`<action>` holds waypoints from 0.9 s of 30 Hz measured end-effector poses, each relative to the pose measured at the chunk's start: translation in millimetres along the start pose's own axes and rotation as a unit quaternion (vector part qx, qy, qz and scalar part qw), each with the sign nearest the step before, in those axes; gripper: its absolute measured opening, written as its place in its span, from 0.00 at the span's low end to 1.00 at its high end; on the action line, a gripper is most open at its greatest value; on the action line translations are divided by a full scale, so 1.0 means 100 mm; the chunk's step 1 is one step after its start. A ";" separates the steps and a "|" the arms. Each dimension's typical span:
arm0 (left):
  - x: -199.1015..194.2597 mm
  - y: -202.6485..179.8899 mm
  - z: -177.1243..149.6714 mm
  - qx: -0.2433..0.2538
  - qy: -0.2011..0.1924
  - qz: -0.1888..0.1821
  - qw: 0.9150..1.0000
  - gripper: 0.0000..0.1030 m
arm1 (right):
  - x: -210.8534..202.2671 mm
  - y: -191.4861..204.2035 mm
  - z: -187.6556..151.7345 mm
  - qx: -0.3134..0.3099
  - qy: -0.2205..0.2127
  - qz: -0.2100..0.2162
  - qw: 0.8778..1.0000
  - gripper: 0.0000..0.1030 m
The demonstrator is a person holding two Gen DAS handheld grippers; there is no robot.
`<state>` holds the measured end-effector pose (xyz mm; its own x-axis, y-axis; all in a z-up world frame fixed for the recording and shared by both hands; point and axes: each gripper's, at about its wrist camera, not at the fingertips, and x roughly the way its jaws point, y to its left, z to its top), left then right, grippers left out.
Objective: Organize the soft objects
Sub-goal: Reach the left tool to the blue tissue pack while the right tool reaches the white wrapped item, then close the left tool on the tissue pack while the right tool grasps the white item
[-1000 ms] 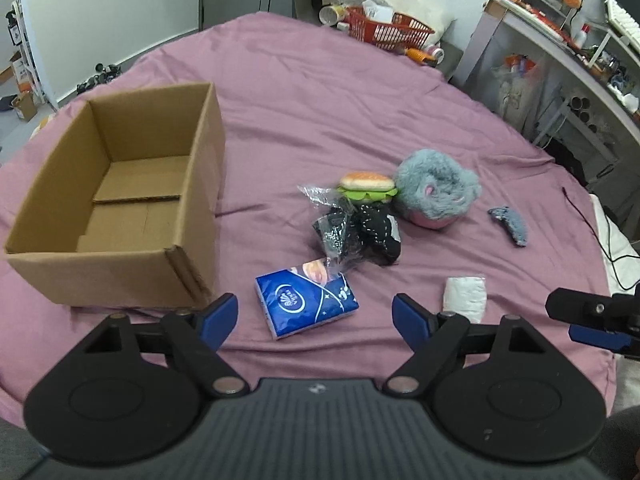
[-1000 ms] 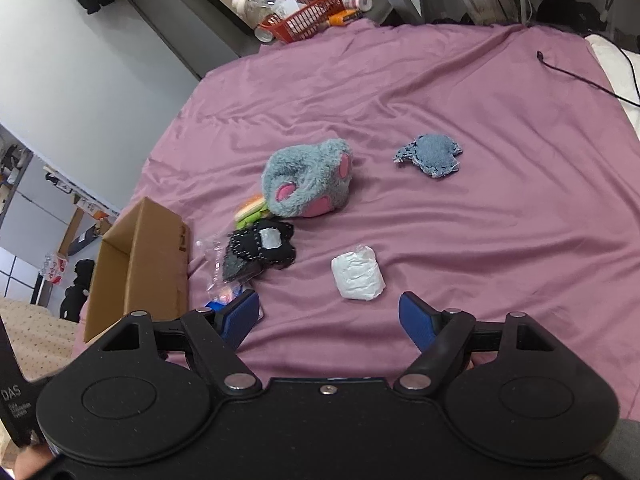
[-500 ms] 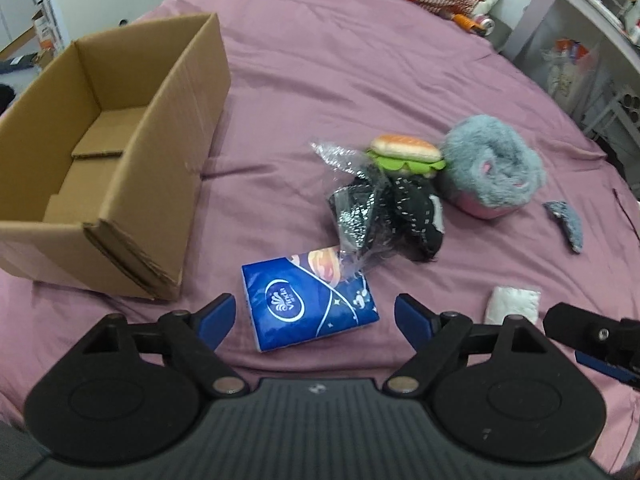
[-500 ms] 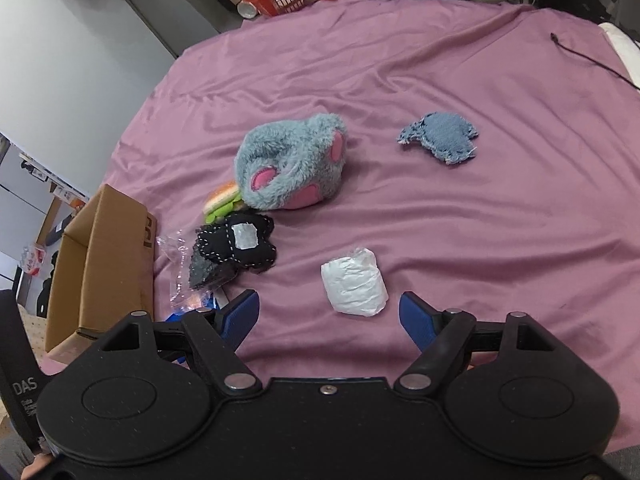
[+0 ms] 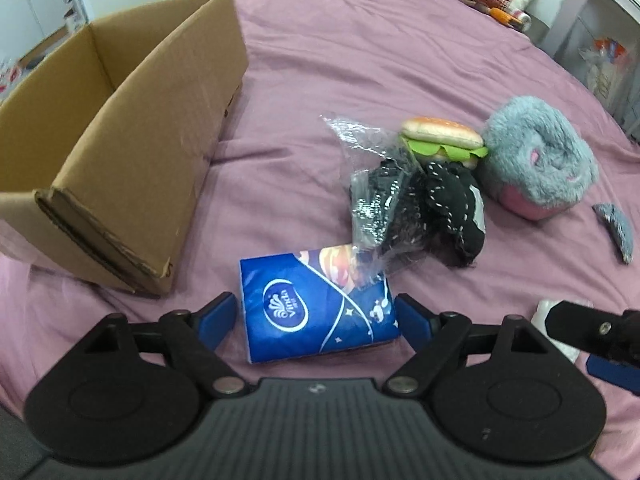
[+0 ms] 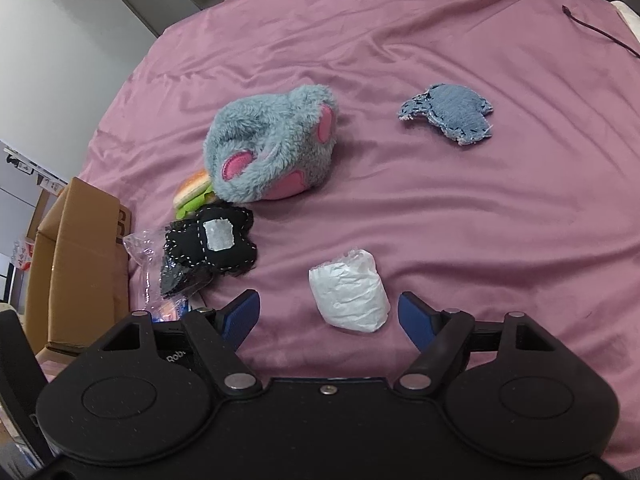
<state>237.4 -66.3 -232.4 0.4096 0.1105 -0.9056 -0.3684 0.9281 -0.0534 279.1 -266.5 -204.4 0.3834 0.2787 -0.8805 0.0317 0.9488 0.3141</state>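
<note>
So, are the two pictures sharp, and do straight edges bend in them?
Left wrist view: slightly soft, the cardboard box edges bow from the fisheye; tissue pack logo still readable. Right wrist view: sharper centre, the purple sheet curves toward the corners; lighting even, shadows soft.

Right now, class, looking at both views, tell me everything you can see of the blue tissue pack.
The blue tissue pack is a soft rectangular packet in glossy blue film, printed with a white Vinda logo, a white curve, small stars and an orange planet. It lies flat on the purple sheet, near the cardboard box. Crinkled clear plastic wrap overlaps its far corner. It sits between the open fingers of the left tool, untouched. In the right view it is almost hidden.
</note>
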 end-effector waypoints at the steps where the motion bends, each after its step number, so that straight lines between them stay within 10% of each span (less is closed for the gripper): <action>1: -0.01 0.00 0.00 0.000 0.000 0.000 1.000 0.71 | 0.01 0.00 0.00 -0.001 0.000 0.000 1.000 0.69; 9: -0.14 0.08 -0.01 -0.005 -0.009 -0.025 1.000 0.70 | 0.08 0.04 0.01 -0.013 -0.002 -0.013 1.000 0.61; 12: -0.25 0.10 -0.03 -0.001 -0.014 -0.026 1.000 0.70 | 0.12 0.01 0.00 -0.010 0.011 -0.001 1.000 0.37; 27: -0.97 0.31 0.07 0.002 -0.067 -0.061 0.996 0.70 | -0.40 -0.02 -0.09 0.013 -0.046 0.090 0.995 0.36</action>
<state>192.6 -45.7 -143.3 0.5584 0.0432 -0.8285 -0.3067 0.9386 -0.1578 255.2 -278.1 -173.4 0.4682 0.4278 -0.7732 -0.0209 0.8801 0.4743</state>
